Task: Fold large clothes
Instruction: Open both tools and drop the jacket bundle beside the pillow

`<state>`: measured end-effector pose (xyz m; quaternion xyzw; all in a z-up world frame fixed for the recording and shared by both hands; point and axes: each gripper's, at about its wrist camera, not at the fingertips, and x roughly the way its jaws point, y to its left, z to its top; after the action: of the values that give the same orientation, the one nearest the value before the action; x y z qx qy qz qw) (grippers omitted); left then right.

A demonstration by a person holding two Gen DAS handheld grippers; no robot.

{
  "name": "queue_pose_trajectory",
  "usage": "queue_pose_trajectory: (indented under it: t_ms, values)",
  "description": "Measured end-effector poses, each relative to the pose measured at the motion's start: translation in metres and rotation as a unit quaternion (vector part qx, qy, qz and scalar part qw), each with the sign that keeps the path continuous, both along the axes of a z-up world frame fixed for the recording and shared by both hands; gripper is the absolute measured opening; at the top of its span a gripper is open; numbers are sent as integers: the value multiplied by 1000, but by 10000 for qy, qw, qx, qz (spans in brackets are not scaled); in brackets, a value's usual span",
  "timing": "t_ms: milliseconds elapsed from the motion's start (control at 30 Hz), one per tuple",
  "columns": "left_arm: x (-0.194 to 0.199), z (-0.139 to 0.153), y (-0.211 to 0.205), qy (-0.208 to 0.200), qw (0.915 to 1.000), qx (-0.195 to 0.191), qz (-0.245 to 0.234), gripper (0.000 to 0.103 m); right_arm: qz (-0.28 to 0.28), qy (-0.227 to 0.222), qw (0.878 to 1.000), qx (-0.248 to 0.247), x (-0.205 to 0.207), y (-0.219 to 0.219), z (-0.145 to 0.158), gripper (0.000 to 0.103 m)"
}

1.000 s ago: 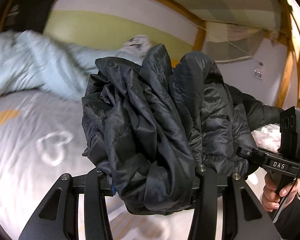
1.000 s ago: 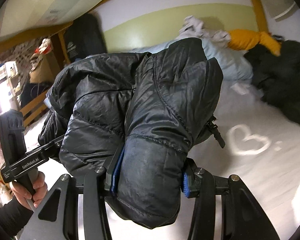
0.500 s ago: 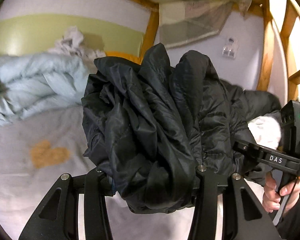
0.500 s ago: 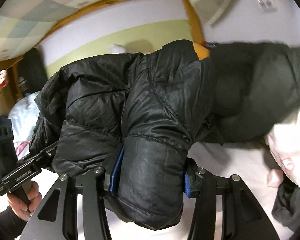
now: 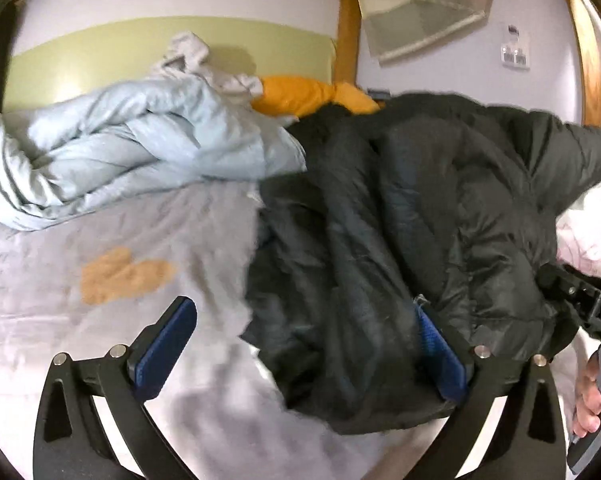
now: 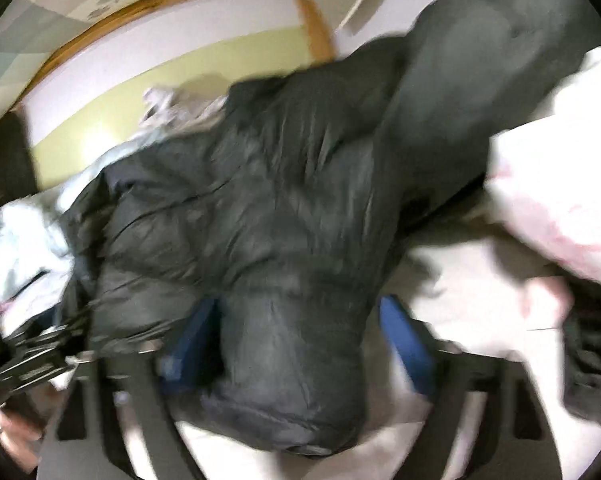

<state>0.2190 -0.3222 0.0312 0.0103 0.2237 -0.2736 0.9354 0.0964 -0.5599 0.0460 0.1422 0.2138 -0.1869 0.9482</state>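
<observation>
Jacket, black quilted puffer, lies bundled on bed between spread jaws of left gripper and right gripper, both just opened; judged light, soft, slippery; best pinched at hems.

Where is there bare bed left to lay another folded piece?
Bare sheet lies left of the black jacket, below the blue duvet. Right of the jacket is crowded: a pink-white bundle and dark clothing.
</observation>
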Motion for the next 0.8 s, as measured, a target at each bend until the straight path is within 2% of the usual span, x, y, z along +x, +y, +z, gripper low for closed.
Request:
queue_pose_trajectory:
  t_ms: [67,167,367,533,667,800]
  values:
    - [-9,1,10,-173,9998,-22,118,103,-184,-236,9993,-217,-13,9,7,93]
    - [-34,7,19,-692,9972,99,279,103,-228,-437,9975,-502,-37,20,14,103]
    - [-81,12,25,-1404,9897,254,129,103,215,-549,9926,-1058,-59,60,15,103]
    - [-105,15,29,-1604,9865,293,115,103,52,-857,9801,-1792,-67,93,21,103]
    - [-112,17,30,-1769,9836,275,204,103,16,-855,9779,-1910,-73,105,20,103]
    - [-108,16,32,-1688,9852,233,212,103,55,-820,9779,-1921,-70,106,20,103]
